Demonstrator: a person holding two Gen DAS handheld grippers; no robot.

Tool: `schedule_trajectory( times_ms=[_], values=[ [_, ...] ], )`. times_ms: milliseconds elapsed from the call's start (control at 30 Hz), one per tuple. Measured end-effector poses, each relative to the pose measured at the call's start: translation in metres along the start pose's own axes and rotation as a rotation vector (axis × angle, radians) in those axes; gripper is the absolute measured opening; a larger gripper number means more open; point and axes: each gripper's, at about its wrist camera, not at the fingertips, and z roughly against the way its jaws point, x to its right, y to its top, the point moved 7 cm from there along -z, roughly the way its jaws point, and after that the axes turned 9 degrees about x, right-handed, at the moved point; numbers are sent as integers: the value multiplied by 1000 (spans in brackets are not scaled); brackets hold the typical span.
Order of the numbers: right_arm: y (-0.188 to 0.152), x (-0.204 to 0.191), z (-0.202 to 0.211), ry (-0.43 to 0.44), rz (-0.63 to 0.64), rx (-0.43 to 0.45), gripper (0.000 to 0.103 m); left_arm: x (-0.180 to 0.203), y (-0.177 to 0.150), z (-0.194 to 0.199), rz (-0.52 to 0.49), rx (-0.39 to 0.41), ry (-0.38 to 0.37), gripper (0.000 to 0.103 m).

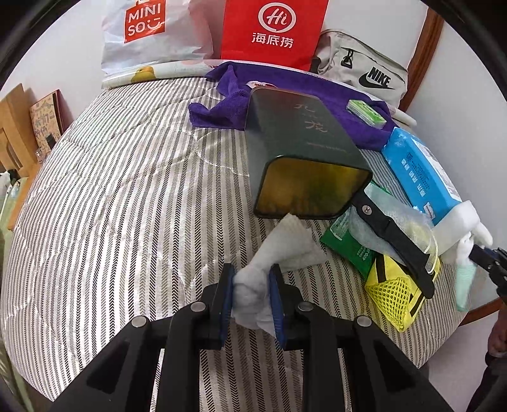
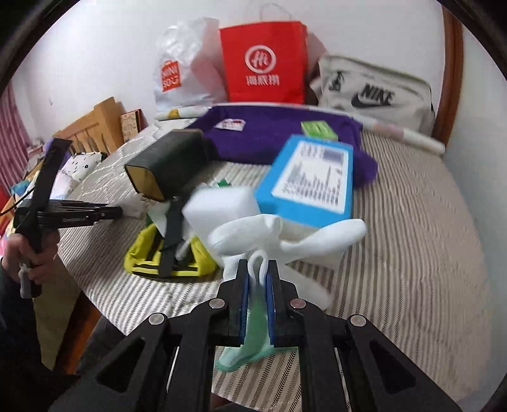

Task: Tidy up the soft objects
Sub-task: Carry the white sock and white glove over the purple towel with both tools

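Observation:
In the left wrist view my left gripper is shut on a crumpled white cloth, which trails toward the open mouth of a dark green tin lying on its side. My right gripper is shut on a pair of white socks with a mint-green end hanging below the pads. Seen from the left wrist, the right gripper enters at the far right edge with those socks. From the right wrist, the left gripper shows at the left, held by a hand.
On the striped bed lie a purple towel, a blue wipes pack, a green packet, a yellow mesh pouch under a black strap and a white foam block. Bags line the headboard end.

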Motion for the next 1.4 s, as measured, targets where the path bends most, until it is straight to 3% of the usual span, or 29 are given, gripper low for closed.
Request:
schedule_trajectory(
  times_ms=[233, 300, 367, 500, 567, 667, 1400],
  values=[
    [-9, 10, -11, 30, -69, -19, 15, 0, 0, 0, -8, 3, 6, 21],
    [-10, 13, -14, 37, -91, -23, 25, 1, 0, 0, -17, 6, 8, 22],
    [-13, 16, -19, 35, -106, -40, 42, 2, 0, 0, -19, 7, 4, 24],
    [-17, 11, -23, 77, -107, -47, 40, 6, 1, -1, -12, 4, -20, 27],
    [-19, 7, -24, 104, -99, -49, 19, 8, 2, -1, -14, 6, -25, 28],
    [-19, 2, -17, 109, -87, -38, 12, 12, 0, 1, -28, 8, -45, 20],
    [-11, 30, 40, 66, -160, 45, 11, 26, 6, 27, -15, 56, -66, 20]
  ],
)
